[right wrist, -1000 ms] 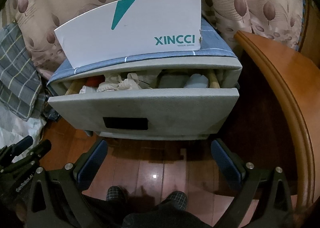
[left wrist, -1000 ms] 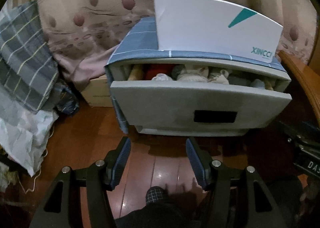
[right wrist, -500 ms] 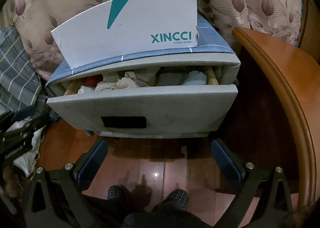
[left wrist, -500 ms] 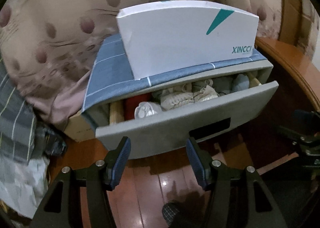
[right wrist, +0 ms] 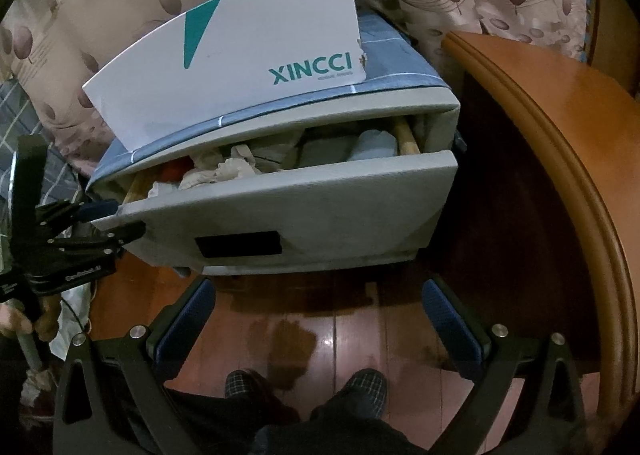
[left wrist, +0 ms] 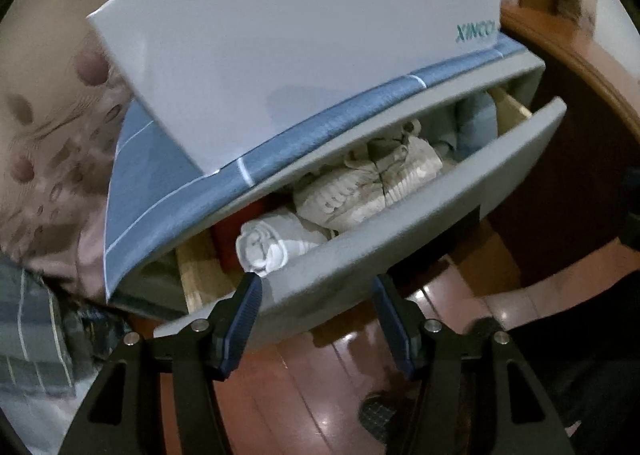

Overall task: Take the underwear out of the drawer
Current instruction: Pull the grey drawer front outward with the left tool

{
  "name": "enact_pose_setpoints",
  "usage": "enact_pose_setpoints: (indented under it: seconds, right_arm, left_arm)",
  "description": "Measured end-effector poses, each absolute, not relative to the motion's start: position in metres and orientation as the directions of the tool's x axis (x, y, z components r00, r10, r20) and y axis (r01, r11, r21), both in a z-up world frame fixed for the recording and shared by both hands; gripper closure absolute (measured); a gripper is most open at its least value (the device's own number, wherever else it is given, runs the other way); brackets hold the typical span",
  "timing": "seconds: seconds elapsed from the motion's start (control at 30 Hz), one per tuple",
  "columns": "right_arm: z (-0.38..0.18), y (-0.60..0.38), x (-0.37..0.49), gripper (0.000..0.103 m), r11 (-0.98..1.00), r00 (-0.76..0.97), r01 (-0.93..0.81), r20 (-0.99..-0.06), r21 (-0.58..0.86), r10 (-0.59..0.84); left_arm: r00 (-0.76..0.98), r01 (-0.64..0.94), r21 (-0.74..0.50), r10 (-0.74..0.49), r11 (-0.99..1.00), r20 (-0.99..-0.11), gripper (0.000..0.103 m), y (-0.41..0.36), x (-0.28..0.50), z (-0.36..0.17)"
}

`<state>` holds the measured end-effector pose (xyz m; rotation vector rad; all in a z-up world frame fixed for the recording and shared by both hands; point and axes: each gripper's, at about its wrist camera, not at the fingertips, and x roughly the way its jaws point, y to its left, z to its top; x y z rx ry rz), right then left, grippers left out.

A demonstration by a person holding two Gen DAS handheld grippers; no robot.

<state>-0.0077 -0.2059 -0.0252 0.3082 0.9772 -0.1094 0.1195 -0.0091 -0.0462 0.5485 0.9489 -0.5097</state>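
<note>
The grey fabric drawer [left wrist: 400,239] stands pulled open, and rolled underwear lies inside. At its left end is a white roll [left wrist: 276,243], then a beige bundle [left wrist: 368,191], with a red piece [left wrist: 236,231] further left. My left gripper [left wrist: 316,287] hovers just in front of the drawer's left end, below the white roll; its jaws are opening and hold nothing. The right wrist view shows that left gripper [right wrist: 120,220] at the drawer's [right wrist: 304,195] left corner. My right gripper [right wrist: 318,291] hangs open over the floor before the drawer, empty.
A white XINCCI box [right wrist: 224,67] lies on the blue cloth top of the drawer unit. A curved wooden piece of furniture [right wrist: 560,135] stands close on the right. A leaf-patterned curtain hangs behind. Plaid cloth [left wrist: 32,335] is piled at the left. The person's slippered feet [right wrist: 364,383] stand on the wood floor.
My left gripper has come closer to the drawer's left end and rolled, so the drawer now looks tilted and large. The right gripper has barely shifted.
</note>
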Motion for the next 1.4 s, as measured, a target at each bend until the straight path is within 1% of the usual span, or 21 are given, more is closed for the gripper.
enact_pose_setpoints:
  seconds: [0.1,0.23,0.4,0.5,0.67,0.83,1.13,1.4]
  right_arm:
    - [-0.025,-0.205,-0.007,0.001,0.952,0.556,0.229,-0.830,0.204,0.044]
    - [-0.025,-0.205,-0.006,0.001,0.952,0.551,0.229,-0.833,0.205,0.047]
    - [-0.026,-0.205,-0.005,0.001,0.951,0.546,0.228,-0.836,0.209,0.053]
    - [-0.026,-0.206,-0.005,0.001,0.950,0.546,0.230,-0.836,0.210,0.053]
    - [-0.026,-0.206,-0.004,0.001,0.949,0.544,0.233,-0.837,0.211,0.053]
    - [-0.026,-0.206,-0.004,0.001,0.949,0.545,0.236,-0.837,0.211,0.051]
    - [-0.025,-0.210,-0.002,0.001,0.946,0.550,0.237,-0.833,0.220,0.056]
    - [-0.026,-0.213,-0.004,0.001,0.947,0.555,0.237,-0.830,0.218,0.053]
  left_arm:
    - [0.465,0.658,0.206,-0.176,0.725,-0.868,0.037,-0.015,0.127,-0.048]
    - [0.424,0.691,0.202,-0.163,0.694,-0.891,0.037,-0.024,0.138,-0.057]
    - [0.403,0.714,0.205,-0.154,0.669,-0.902,0.031,-0.032,0.146,-0.068]
    - [0.421,0.722,0.236,-0.141,0.651,-0.896,0.030,-0.038,0.141,-0.073]
    - [0.448,0.714,0.253,-0.148,0.653,-0.882,0.029,-0.037,0.133,-0.078]
    - [0.441,0.730,0.260,-0.145,0.633,-0.886,0.029,-0.035,0.118,-0.081]
    - [0.355,0.781,0.214,-0.134,0.587,-0.925,0.029,-0.027,0.071,-0.083]
    - [0.320,0.783,0.204,-0.099,0.587,-0.942,0.029,-0.029,0.043,-0.085]
